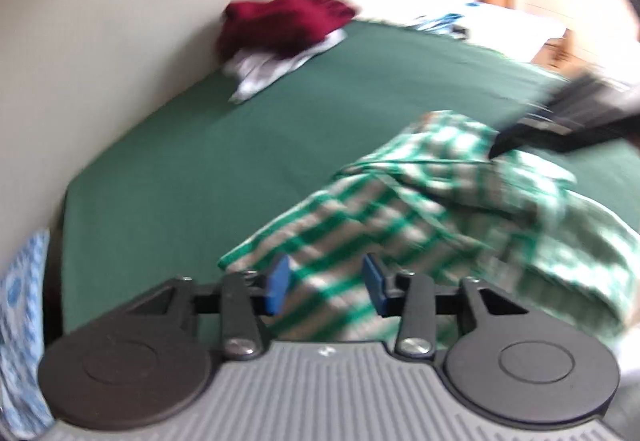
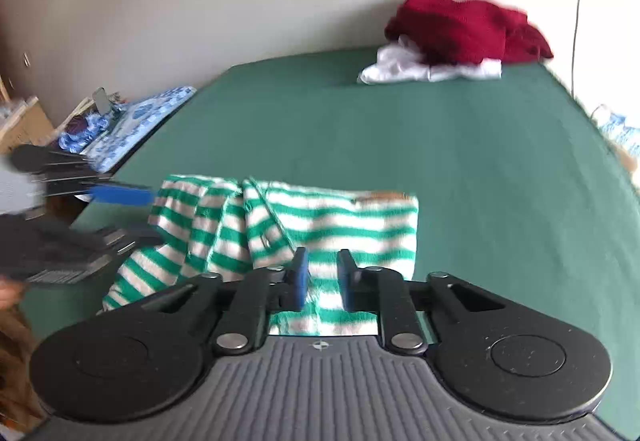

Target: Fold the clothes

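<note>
The striped garment (image 2: 304, 225) lies bunched, partly folded, on the near part of the green sheet (image 2: 400, 129). In the right wrist view it sits under and between the right gripper (image 2: 323, 283), whose jaws stand a little apart with nothing pinched. The left gripper (image 1: 326, 285) hovers over the garment's near edge, jaws wide, holding nothing. A red garment (image 2: 460, 29) on white cloth (image 2: 420, 71) lies far off by the wall (image 2: 200, 1).
</note>
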`<state>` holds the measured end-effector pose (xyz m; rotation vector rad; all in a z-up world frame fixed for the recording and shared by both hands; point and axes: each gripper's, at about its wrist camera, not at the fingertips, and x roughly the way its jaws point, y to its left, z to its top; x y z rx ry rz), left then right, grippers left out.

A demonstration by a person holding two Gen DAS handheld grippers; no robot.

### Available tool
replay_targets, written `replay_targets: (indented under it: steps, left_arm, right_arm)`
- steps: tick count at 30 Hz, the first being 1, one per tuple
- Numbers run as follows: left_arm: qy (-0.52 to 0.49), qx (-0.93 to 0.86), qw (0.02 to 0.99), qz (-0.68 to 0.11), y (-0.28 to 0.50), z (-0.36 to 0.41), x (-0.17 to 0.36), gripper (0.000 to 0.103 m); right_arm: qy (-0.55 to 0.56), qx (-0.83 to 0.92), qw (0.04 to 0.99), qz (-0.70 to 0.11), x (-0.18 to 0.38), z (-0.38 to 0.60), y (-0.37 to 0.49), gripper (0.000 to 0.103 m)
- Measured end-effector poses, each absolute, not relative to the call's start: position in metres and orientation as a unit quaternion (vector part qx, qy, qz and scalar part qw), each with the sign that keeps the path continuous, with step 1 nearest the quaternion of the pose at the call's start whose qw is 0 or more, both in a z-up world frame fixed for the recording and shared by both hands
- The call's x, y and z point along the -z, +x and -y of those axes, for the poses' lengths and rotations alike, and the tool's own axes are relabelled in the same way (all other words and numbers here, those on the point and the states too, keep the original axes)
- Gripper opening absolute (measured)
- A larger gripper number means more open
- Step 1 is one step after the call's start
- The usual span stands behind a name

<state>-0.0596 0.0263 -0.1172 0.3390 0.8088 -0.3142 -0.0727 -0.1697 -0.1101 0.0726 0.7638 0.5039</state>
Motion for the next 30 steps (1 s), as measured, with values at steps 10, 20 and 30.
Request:
replay_targets:
  steps: [10,20,30]
  left_arm:
    - [0.138,0.140,0.890,-0.412,-0.049,-0.031,0.132,0.043]
    - [0.181,0.109,0.884,-0.416,-0.079,-0.007,0.125,0.047]
    - [0.094,0.080,0.893,-0.434,-0.222,-0.004,0.097,0.061]
  right_arm:
    - [-0.036,-0.296,0.883,-0.363,0.128,0.149,-0.087,0.009]
    - [0.009,-0.300,0.871,-0.390,0.127,0.193,-0.073,0.017]
    - [0.009,-0.357,0.832,-0.424,0.117,0.255,-0.137,0.024]
